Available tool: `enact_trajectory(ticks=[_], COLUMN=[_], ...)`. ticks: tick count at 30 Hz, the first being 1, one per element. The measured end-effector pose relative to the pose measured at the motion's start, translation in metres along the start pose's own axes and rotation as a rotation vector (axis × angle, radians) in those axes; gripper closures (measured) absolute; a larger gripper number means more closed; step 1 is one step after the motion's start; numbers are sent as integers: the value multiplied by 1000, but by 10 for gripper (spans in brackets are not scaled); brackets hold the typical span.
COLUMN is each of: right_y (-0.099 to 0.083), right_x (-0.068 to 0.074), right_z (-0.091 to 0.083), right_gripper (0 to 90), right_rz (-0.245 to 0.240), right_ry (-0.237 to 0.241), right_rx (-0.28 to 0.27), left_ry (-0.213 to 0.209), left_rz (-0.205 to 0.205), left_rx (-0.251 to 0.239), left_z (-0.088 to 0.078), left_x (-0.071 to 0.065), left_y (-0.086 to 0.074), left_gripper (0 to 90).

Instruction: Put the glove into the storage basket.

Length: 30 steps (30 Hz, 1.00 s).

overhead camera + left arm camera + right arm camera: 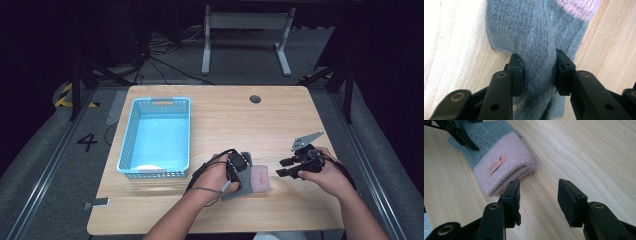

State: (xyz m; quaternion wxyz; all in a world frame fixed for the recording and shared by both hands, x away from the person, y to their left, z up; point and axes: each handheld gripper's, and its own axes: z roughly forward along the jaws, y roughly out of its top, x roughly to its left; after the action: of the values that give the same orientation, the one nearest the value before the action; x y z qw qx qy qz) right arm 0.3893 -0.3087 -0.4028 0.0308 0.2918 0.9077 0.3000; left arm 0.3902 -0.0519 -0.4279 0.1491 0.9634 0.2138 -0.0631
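A folded knitted piece (pixel 260 179), grey at one end and pink with a small label at the other, lies on the wooden table (pixel 240 120) near its front edge. My left gripper (pixel 239 167) is over its grey end. In the left gripper view my left gripper (pixel 538 65) is shut on a bunched fold of the grey knit (pixel 531 25), both pads pressed into it. My right gripper (pixel 281 167) is held just right of the pink end. In the right gripper view it (pixel 539 195) stands open over bare wood, the pink cuff (pixel 504 167) close ahead of its left jaw.
A light blue plastic basket (pixel 129 135) stands on the table's left half. A round grommet hole (pixel 255 99) is at the far edge. The other gripper's black jaw (pixel 456 132) shows at the top left of the right gripper view.
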Motion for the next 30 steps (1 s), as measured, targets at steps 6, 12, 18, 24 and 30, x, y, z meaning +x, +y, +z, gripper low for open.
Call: enact_trajectory(ticks=[6,12,18,24,30], right_y=[-1,-2,-3,-4,-3], right_x=[-2,-4,-5,-6,-6], right_z=[-1,-4,-5,-5,-3], right_gripper=[537,537,537,537,536], right_rz=[9,13,22,29,30], right_ry=[-1,-4,-8,-10,-7], right_rx=[-4,-16,-24,-18,-12], left_ry=[8,29,35,46,72], left_rz=[1,6,9,20,9], left_rx=[-9,-48,-76,-101,-117], left_z=[-4,-22,-45,-67,-88], left_x=[-2,-6,-7,-7,-4], left_y=[-1,-3,-7,-10,-17], left_gripper=[701,707,706,705,704])
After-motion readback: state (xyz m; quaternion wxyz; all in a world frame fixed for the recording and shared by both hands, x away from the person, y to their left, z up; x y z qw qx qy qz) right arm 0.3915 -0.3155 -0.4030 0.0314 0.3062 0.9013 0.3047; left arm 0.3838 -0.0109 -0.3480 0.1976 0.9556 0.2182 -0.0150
